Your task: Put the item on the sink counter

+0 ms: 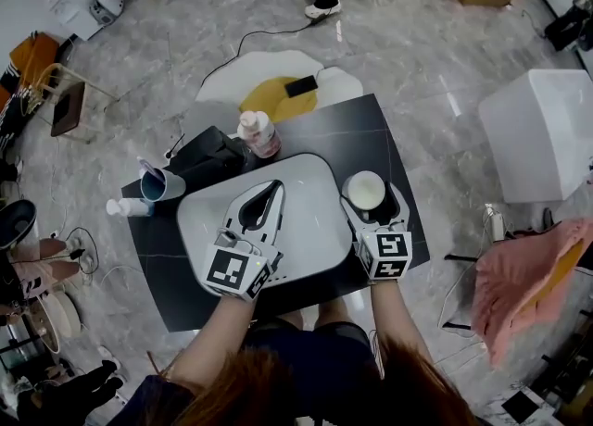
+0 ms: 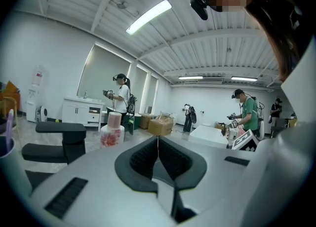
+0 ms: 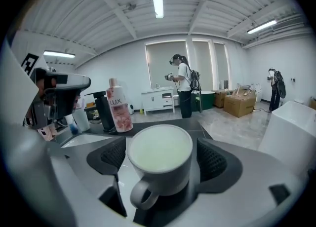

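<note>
Right gripper view: LUX bottle (image 3: 120, 106) beyond the white mug (image 3: 160, 164).

The head view looks steeply down from above the person onto the dark counter (image 1: 394, 151) and its white sink basin (image 1: 320, 230), with the left gripper (image 1: 262, 204) and right gripper (image 1: 373, 200) low in the frame. The left gripper view sits low on that gripper and faces along its jaws across the basin toward the room, with the LUX bottle (image 2: 111, 131) in the middle distance. The right gripper view faces much the same way, very near the white mug (image 3: 160, 164), with the bottle (image 3: 118, 105) beyond. All three views share the bottle (image 1: 259, 133) and the basin. The head and right gripper views share the mug.
</note>
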### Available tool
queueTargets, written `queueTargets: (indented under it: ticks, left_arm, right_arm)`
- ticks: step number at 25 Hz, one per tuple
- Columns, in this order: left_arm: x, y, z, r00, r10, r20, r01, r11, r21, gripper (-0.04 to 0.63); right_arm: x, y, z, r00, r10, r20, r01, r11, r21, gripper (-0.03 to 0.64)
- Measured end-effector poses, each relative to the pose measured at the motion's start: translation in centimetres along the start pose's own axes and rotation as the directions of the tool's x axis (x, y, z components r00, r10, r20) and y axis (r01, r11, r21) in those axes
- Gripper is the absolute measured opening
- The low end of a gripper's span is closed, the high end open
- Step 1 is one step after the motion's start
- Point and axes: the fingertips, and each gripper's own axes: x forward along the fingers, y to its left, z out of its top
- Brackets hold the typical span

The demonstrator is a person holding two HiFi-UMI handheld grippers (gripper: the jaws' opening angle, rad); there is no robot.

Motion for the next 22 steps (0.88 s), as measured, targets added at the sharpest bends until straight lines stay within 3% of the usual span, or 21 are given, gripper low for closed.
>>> queueTargets:
  ticks: [7, 10, 15, 16, 22]
  left_arm:
    - [-1.5, -0.6, 2.2, 0.998, 0.014, 0.056, -0.014, 1.000, 0.007, 0.023]
    - [-2.1, -1.0, 3.0, 0.997, 0.017, 0.070, -0.018, 1.000, 0.015, 0.023]
    - [-3.1, -1.9, 4.6, 0.995, 0.028, 0.096, -0.030, 0.999, 0.022, 0.023]
    - [-3.3, -2.2, 5.1, 0.994, 0.028, 0.103, -0.031, 0.999, 0.025, 0.023]
    - [-4.3, -3.3, 8.1, 0.988, 0.030, 0.151, -0.038, 0.998, 0.045, 0.023]
  right_arm:
    - [-2.4, 0.7, 4.0, 0.998, 0.011, 0.066, -0.008, 0.999, -0.040, 0.433]
    - [-4.0, 0.6, 6.2, 0.992, -0.016, 0.123, 0.025, 0.998, -0.064, 0.330]
    - [-7.1, 0.4, 8.8, 0.982, -0.050, 0.183, 0.064, 0.995, -0.076, 0.042]
    - [-7.6, 0.4, 9.3, 0.980, -0.050, 0.190, 0.065, 0.995, -0.071, 0.017]
    - [-11.0, 1.5, 13.7, 0.960, -0.025, 0.278, 0.041, 0.998, -0.051, 0.015]
